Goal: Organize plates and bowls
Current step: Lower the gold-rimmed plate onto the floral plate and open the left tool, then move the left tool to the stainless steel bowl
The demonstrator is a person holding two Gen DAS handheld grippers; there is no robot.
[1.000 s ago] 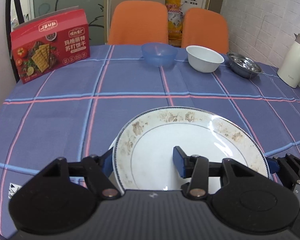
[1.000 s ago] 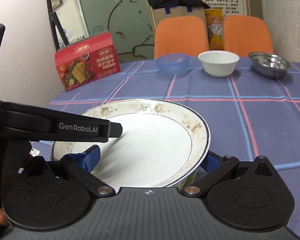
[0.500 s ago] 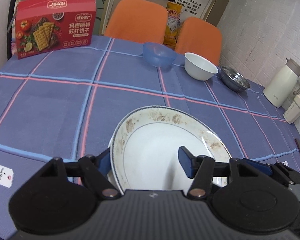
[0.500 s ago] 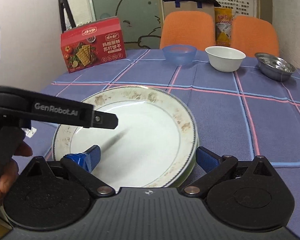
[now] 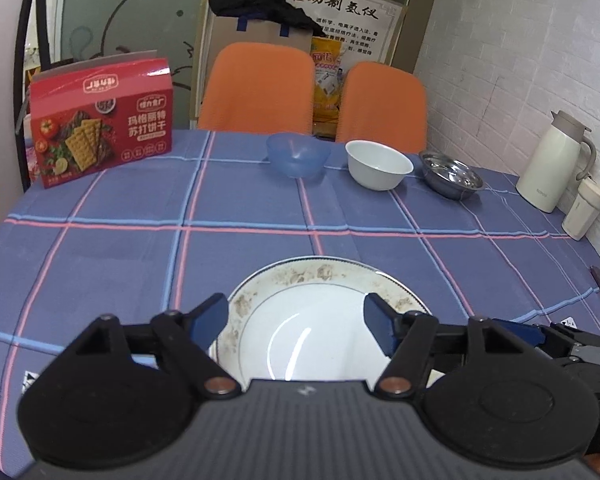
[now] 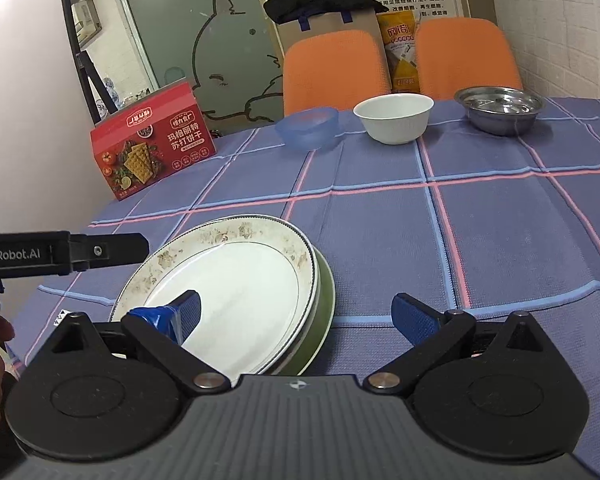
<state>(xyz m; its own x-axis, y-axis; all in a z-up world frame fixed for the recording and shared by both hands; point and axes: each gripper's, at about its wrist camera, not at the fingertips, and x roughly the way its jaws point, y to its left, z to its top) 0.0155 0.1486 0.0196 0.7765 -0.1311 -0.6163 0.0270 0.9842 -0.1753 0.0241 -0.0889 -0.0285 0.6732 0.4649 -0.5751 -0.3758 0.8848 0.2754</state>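
A white plate with a brown-patterned rim point(image 5: 300, 320) point(image 6: 236, 288) lies on top of a stack that includes a green plate point(image 6: 324, 312), at the near edge of the table. My left gripper point(image 5: 298, 322) is open and hovers above the plate, not touching it. My right gripper point(image 6: 296, 316) is open, its left finger over the plate and its right finger beside the stack. At the far side stand a blue bowl point(image 5: 298, 154) point(image 6: 308, 126), a white bowl point(image 5: 378, 164) point(image 6: 394, 116) and a steel bowl point(image 5: 452, 174) point(image 6: 500, 108).
A red cracker box point(image 5: 102, 116) point(image 6: 152, 146) stands at the far left. A cream jug point(image 5: 552, 160) and a small cup point(image 5: 582, 214) stand at the right by the brick wall. Two orange chairs point(image 5: 260, 88) are behind the table. A blue checked cloth point(image 5: 240, 216) covers the table.
Both grippers have let go of the patterned plate, opened and pulled back and up. The plate now rests on the stack.
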